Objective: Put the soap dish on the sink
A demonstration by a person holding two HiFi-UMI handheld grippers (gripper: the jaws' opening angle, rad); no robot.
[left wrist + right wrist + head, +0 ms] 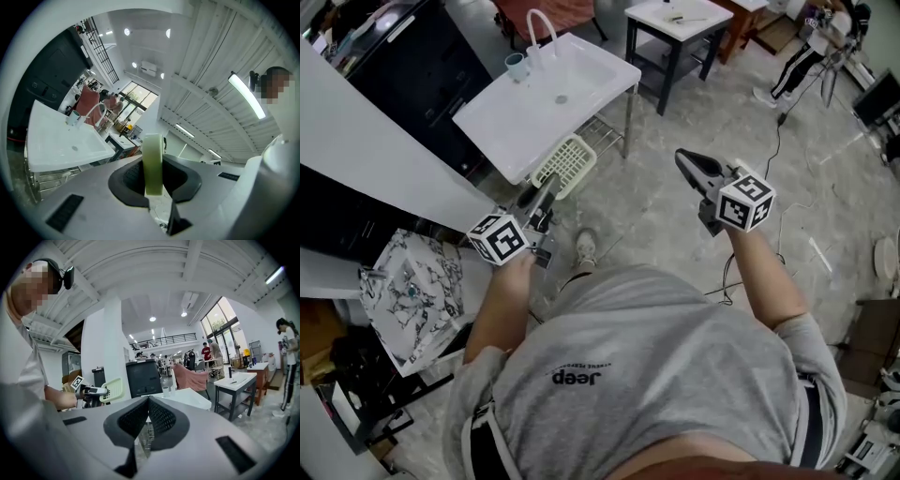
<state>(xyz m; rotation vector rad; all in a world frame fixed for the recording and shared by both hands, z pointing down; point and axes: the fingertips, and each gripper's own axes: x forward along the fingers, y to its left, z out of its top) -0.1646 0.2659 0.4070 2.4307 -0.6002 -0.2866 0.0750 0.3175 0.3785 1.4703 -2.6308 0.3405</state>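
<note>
The soap dish (pixel 565 165) is a pale green slatted tray. My left gripper (pixel 548 187) is shut on its near edge and holds it out just short of the front corner of the white sink (pixel 546 98). In the left gripper view the soap dish (pixel 153 164) stands edge-on between the jaws, with the sink (pixel 61 145) ahead to the left. My right gripper (pixel 682 159) hangs over the floor to the right of the sink, shut with nothing in it. The right gripper view shows its jaws closed together, and the soap dish (pixel 112 390) off to the left.
A cup (pixel 517 67) and a white faucet (pixel 542 28) stand at the sink's far rim. A white-topped table (pixel 680 19) is behind it and a black cabinet (pixel 412 56) to its left. A marble-patterned slab (pixel 412 295) lies at the lower left. A cable (pixel 773 150) runs across the floor.
</note>
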